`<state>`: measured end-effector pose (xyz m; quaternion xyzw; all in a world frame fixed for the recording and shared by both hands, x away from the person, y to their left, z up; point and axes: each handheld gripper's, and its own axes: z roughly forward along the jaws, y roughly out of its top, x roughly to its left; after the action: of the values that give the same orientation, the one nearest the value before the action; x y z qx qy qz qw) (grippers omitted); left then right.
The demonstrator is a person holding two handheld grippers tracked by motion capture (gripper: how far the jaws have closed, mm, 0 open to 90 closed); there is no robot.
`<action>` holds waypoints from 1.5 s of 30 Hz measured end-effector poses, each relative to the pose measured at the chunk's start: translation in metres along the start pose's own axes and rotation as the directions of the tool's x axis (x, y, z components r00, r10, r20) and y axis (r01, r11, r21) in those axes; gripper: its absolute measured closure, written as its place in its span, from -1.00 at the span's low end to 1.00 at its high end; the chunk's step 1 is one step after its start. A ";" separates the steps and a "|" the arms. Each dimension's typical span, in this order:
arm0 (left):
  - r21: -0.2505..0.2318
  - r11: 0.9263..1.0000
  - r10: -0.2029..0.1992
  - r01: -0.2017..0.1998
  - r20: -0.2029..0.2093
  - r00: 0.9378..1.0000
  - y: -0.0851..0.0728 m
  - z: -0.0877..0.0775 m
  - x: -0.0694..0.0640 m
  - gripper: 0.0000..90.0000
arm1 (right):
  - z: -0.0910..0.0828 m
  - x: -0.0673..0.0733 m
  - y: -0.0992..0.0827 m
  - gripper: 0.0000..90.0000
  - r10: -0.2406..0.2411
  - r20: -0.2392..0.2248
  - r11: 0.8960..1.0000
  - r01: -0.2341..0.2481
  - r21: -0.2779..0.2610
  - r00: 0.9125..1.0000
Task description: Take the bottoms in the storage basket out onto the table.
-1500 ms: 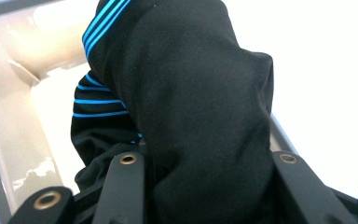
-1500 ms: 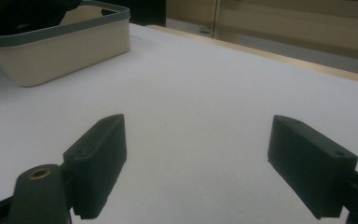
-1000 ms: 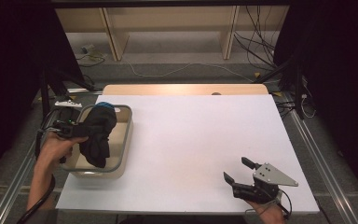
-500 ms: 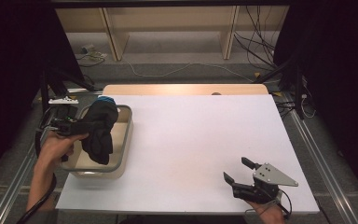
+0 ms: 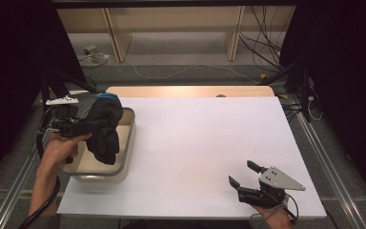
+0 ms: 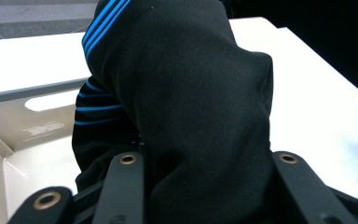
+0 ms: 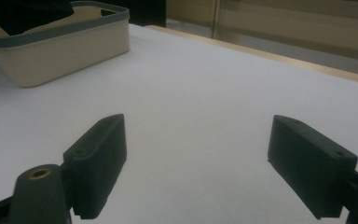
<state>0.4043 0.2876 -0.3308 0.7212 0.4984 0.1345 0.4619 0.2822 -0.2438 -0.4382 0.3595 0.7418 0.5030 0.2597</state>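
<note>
Black garment (image 5: 104, 128) in left gripper (image 5: 83, 127)

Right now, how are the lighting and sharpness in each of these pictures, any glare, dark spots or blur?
High view: the white table is evenly lit and the surroundings fall into black. Left gripper view: the black garment sits so close that it looks soft, with glare on the bin wall. Right gripper view: the right hand-held gripper is dark and slightly blurred, the background dim.

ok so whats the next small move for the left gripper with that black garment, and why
Probably carry it right, out over the bare white table, then lower it. The left gripper is shut on the black garment, which hangs with its lower end still inside the beige bin. The right gripper waits open near the table's front edge.
</note>
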 end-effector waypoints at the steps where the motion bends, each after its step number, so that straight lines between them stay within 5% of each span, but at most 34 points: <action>1: -0.008 1.000 -0.004 0.004 0.002 1.000 0.000 -0.001 0.000 0.39 | 0.000 0.000 0.000 -0.55 0.000 0.000 1.000 0.000 -0.001 1.000; 19: -0.090 0.995 -0.038 0.044 0.071 0.997 0.004 -0.005 -0.006 0.39 | 0.000 0.000 0.000 -0.55 0.004 -0.007 1.000 -0.004 0.003 1.000; 30: -0.101 0.995 -0.013 0.023 0.097 0.995 0.008 -0.004 -0.018 0.40 | 0.001 0.001 0.000 -0.55 -0.001 -0.007 1.000 0.001 0.001 1.000; 45: -0.122 0.992 0.050 -0.030 0.162 0.985 0.021 0.001 -0.044 0.40 | 0.001 -0.001 -0.001 -0.55 0.007 -0.005 1.000 -0.007 0.005 1.000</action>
<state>0.3971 0.2484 -0.3028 0.7109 0.4350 0.1130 0.5410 0.2833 -0.2442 -0.4392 0.3617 0.7424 0.5029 0.2552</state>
